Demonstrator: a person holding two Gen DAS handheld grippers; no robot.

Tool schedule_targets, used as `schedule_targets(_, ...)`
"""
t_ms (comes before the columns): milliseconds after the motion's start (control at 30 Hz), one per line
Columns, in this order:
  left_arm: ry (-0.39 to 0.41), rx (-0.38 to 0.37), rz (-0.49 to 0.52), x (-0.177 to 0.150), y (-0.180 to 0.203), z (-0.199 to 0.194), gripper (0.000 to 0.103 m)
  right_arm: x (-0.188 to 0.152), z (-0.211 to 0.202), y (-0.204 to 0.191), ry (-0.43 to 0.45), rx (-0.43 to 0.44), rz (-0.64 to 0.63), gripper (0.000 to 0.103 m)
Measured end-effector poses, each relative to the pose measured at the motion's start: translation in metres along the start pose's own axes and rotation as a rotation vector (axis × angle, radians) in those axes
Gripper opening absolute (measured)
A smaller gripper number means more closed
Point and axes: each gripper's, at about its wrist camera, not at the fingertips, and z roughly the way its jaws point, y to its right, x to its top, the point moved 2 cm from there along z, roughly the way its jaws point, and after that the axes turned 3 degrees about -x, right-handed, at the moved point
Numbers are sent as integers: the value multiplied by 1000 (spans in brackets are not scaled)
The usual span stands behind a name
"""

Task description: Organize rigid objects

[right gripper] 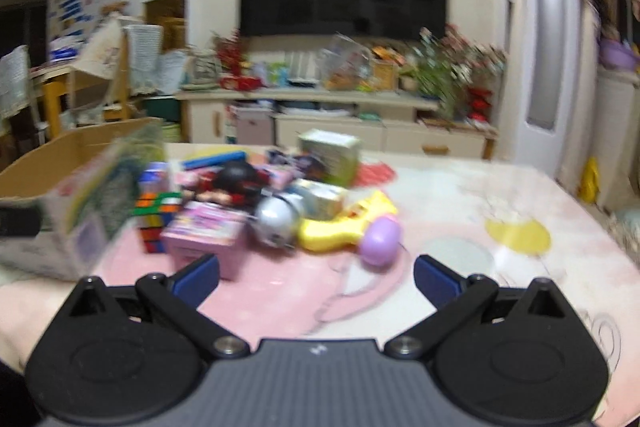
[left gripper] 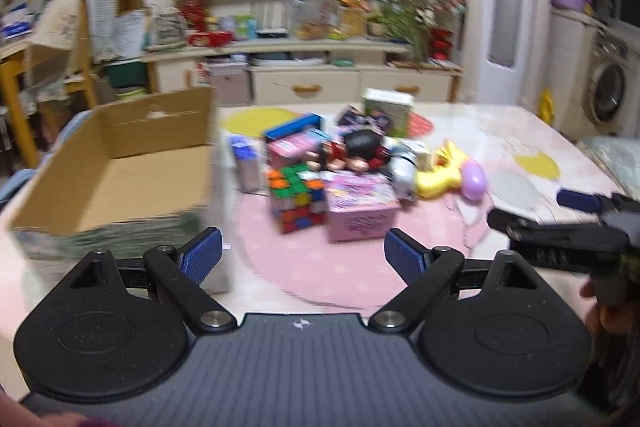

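Corrugated brown cardboard forms the open box (left gripper: 120, 163) at the far left of the surface (left gripper: 500, 147); its floor is seen bare, though the far corner is blurred. A thin side wall stands just beside the heap, and it is judged that a wide swing could fold it or push the box.

The left claw (left gripper: 302, 253) is held spread, nothing between its ribbed blue pads (left gripper: 202, 255), short of the heap. The cube puzzle (left gripper: 296, 203), hard, square and glossy, sits beside a pink printed carton (left gripper: 362, 205). A doll (left gripper: 352, 149) with black hair rests on top; it is judged likely to slide off if a lower piece is pulled first.

Further right, a silver ball (right gripper: 276, 221), a yellow plastic toy (right gripper: 340, 227) and a smooth lilac egg (right gripper: 380, 235) lie together; the rounded ones could roll away if nudged.

The right claw (right gripper: 316, 277) is likewise spread and empty, near the egg.
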Motion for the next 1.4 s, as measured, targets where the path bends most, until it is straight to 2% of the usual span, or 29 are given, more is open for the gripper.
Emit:
schedule_targets(100,-30,-31,48,-4,13,20,103,-3,18,20,-15,-35,20,102)
schedule_targets(300,-69,-38,106,-4,35,56,103,2,50,45,-38,5,111,102)
schedule_targets(533,-89,18,65,0,38,91,103,12,93,56,-83,33,153,102)
schedule_targets(667,-101,23,52,3,38,101,103,22,111,59,-83,30,170,102)
schedule_targets(767,-91,64,29,6,36,102,103,24,125,58,-107,54,186,102)
schedule_targets(867,-86,83,6,10,35,105,103,26,135,53,-111,65,168,102)
schedule_targets(1033,-95,120,54,11,38,111,103,22,152,43,-159,75,139,102)
schedule_targets(1267,-96,88,10,19,35,117,103,25,158,37,-146,96,56,102)
schedule_targets(1400,-91,72,-20,21,35,118,103,30,154,53,-154,39,15,102)
